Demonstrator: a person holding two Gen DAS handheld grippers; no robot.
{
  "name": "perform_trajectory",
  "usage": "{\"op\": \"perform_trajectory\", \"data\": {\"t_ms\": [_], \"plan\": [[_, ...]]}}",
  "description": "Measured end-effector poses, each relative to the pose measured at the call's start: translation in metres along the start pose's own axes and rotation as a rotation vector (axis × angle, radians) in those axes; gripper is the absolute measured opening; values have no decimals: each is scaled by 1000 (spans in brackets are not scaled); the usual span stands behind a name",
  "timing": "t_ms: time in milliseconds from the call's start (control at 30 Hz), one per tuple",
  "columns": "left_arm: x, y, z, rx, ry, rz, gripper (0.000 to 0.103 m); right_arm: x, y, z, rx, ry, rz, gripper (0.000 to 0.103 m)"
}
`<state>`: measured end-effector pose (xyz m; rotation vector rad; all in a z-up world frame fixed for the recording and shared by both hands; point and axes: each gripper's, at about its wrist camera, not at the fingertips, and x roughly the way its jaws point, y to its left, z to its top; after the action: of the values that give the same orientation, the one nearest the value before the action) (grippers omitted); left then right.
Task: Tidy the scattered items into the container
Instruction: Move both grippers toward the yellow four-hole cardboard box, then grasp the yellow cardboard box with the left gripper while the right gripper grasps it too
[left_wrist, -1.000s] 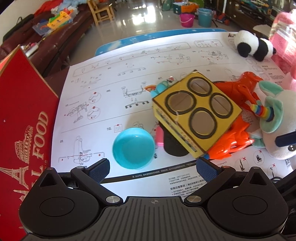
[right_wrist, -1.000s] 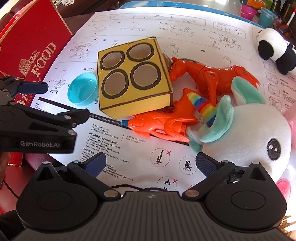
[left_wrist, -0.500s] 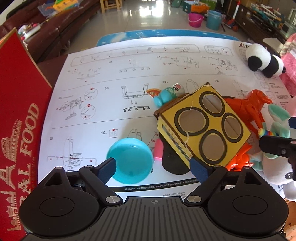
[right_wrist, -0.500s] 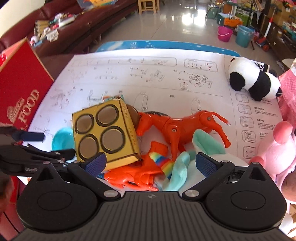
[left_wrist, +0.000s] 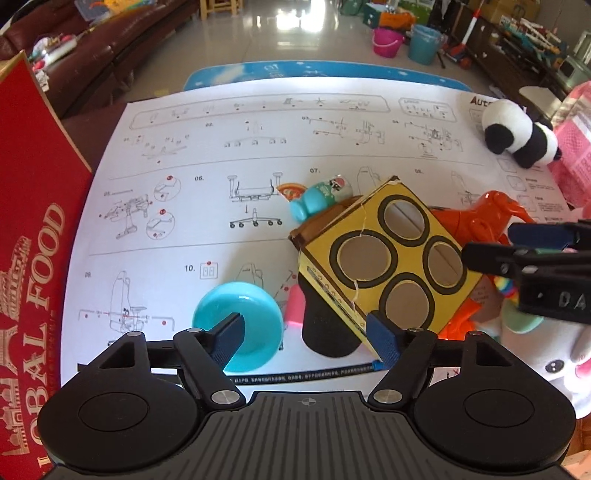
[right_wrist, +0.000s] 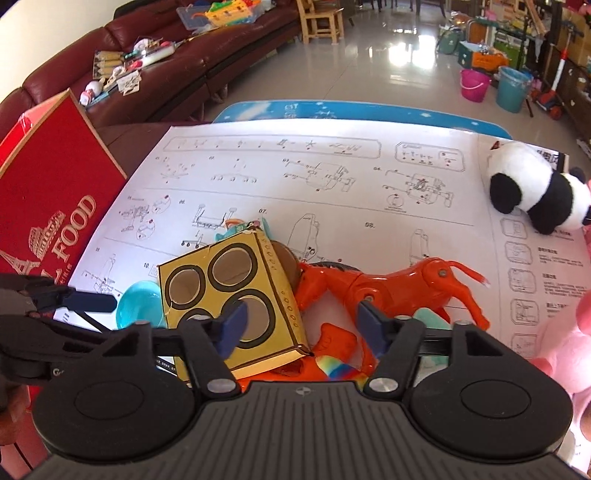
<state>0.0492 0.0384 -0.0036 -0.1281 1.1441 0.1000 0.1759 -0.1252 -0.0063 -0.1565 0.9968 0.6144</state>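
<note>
Red cardboard food box (left_wrist: 33, 258) at 9 o'clock, nothing visibly in it yet. Yellow four-hole carton (left_wrist: 384, 269), teal bowl (left_wrist: 240, 325), orange plastic horse (right_wrist: 399, 291) etc. all on table. Left gripper (left_wrist: 306, 336) & right gripper (right_wrist: 299, 325) closing, nothing clamped.

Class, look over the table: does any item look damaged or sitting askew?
Yes. The yellow four-hole box sits tilted, propped on a black object and the orange toy horse, and a tear runs across its top.
</note>
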Motion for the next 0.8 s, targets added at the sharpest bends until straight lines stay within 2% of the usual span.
{"op": "perform_trajectory", "data": {"t_ms": [200,333,433,533,633,800], "plan": [[1,-5,6,-13,-7,16,84,10,0,-6,-10,30,13,62],[-2,-4,7,-38,6,-46,85,12,-2,-3,-28,33,10,62],[4,-7,10,-58,9,-29,86,16,-3,2,-17,32,21,62],[8,-9,11,-54,8,-19,88,20,-3,2,-2,49,28,49],[7,-8,7,-55,-1,-7,85,18,-5,0,10,58,43,48],[5,0,-1,-81,-2,-17,87,16,-4,-3,6,72,63,49]]}}
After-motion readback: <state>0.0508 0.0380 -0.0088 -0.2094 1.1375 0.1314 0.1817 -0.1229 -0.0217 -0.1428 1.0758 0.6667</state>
